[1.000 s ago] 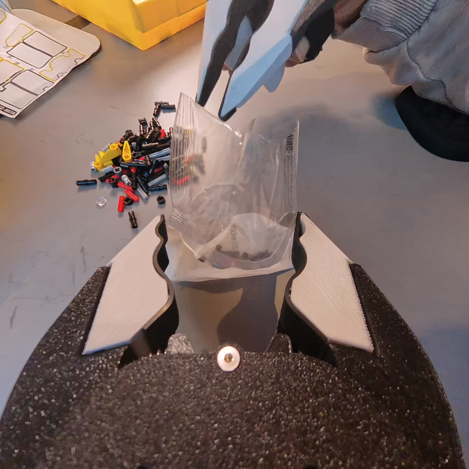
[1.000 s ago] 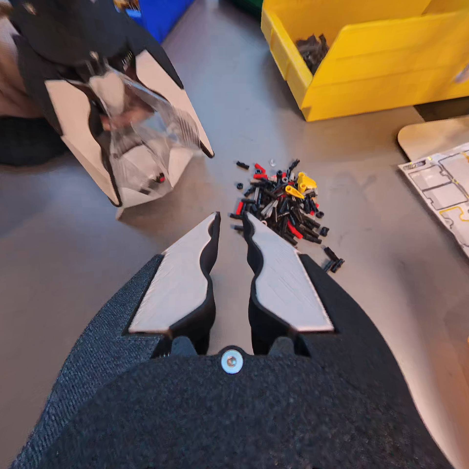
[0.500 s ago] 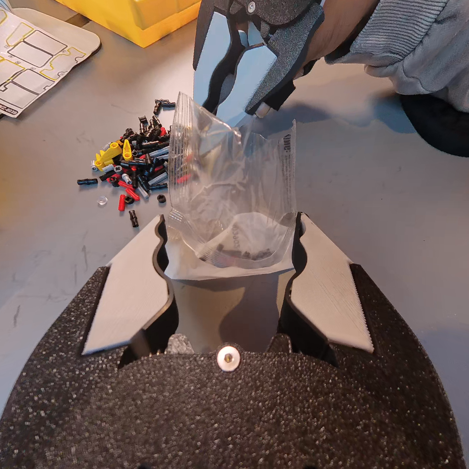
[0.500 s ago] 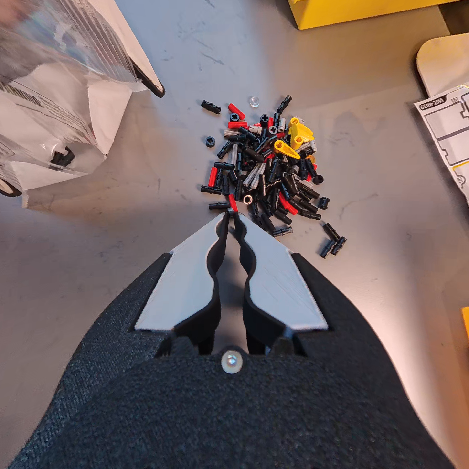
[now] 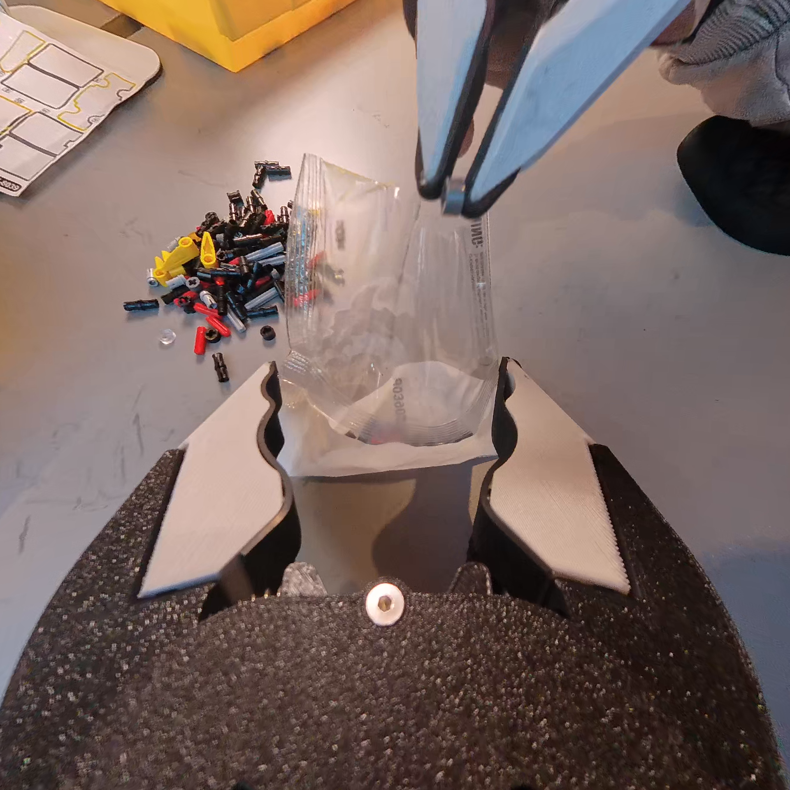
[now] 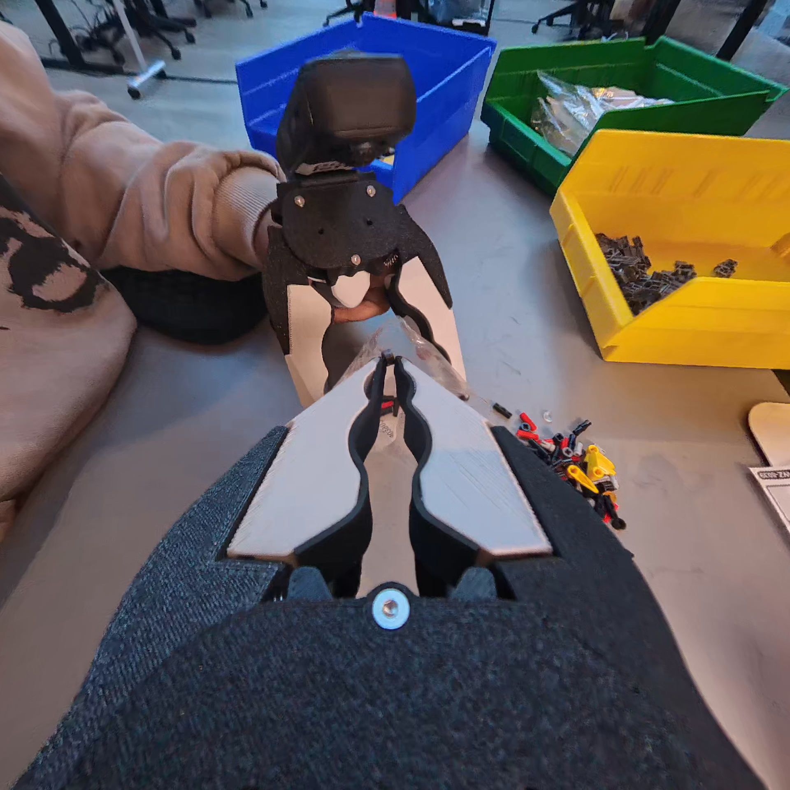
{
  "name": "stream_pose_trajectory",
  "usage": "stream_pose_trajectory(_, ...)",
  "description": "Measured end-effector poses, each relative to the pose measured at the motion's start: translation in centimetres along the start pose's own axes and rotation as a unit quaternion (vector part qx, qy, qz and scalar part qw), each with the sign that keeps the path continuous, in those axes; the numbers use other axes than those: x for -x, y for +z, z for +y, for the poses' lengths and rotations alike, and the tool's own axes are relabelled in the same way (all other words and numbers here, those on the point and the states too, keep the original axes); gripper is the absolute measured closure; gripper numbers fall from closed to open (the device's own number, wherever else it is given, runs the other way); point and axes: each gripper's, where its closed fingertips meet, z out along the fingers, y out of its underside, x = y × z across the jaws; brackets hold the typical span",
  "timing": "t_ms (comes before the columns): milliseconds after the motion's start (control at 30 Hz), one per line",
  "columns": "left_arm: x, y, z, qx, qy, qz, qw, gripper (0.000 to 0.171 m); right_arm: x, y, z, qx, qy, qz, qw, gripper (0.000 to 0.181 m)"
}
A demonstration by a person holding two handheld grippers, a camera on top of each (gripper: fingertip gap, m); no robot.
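On the grey table (image 5: 598, 342), the wide-spread left gripper (image 5: 387, 376) holds a clear crinkly plastic bag (image 5: 384, 308) — a few small parts inside. Right gripper (image 5: 453, 201) pinches a small grey piece (image 5: 454, 201) just above the bag's mouth. Beside it a pile of small black, red and yellow plastic pins (image 5: 226, 273); farther off a yellow plastic bin (image 6: 684, 239) with dark pieces.

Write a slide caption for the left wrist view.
Left gripper holds a clear bag; right gripper pinches a small grey part above it, loose parts beside.
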Motion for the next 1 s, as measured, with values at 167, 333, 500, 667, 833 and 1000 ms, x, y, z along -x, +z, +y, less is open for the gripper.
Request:
stream_pose_trajectory(167, 0.0, 0.0, 0.0, 0.0, 0.001, 0.0, 1.0, 0.072, -0.2, 0.3, 0.4, 0.005, 0.003, 0.004, 1.0, 0.168)
stream_pose_trajectory(333, 0.0, 0.0, 0.0, -0.001, -0.001, 0.001, 1.0, 0.073, -0.7, -1.3, 0.0, -0.015, 0.008, 0.004, 1.0, 0.166)
stream_pose_trajectory(500, 0.0, -0.1, -0.1, -0.005, -0.001, 0.0, 1.0, 0.073, -2.2, -2.6, 0.5, -0.016, 0.032, 0.029, 0.999, 0.169)
stream_pose_trajectory(667, 0.0, -0.1, -0.5, -0.014, 0.013, -0.009, 1.0, 0.073, -1.5, -0.6, 1.8, 0.018, 0.055, 0.017, 0.998, 0.167)
stream_pose_trajectory(833, 0.4, -0.3, -1.1, -0.03, 0.044, -0.037, 0.998, 0.074, -3.6, -0.6, 3.1, 0.066, 0.067, 0.089, 0.992, 0.181)
stream_pose_trajectory(1000, 1.2, -1.5, -2.9, -0.085, 0.071, -0.071, 0.991, 0.097, -5.6, -3.0, 2.8, 0.081, 0.088, 0.163, 0.979, 0.181)
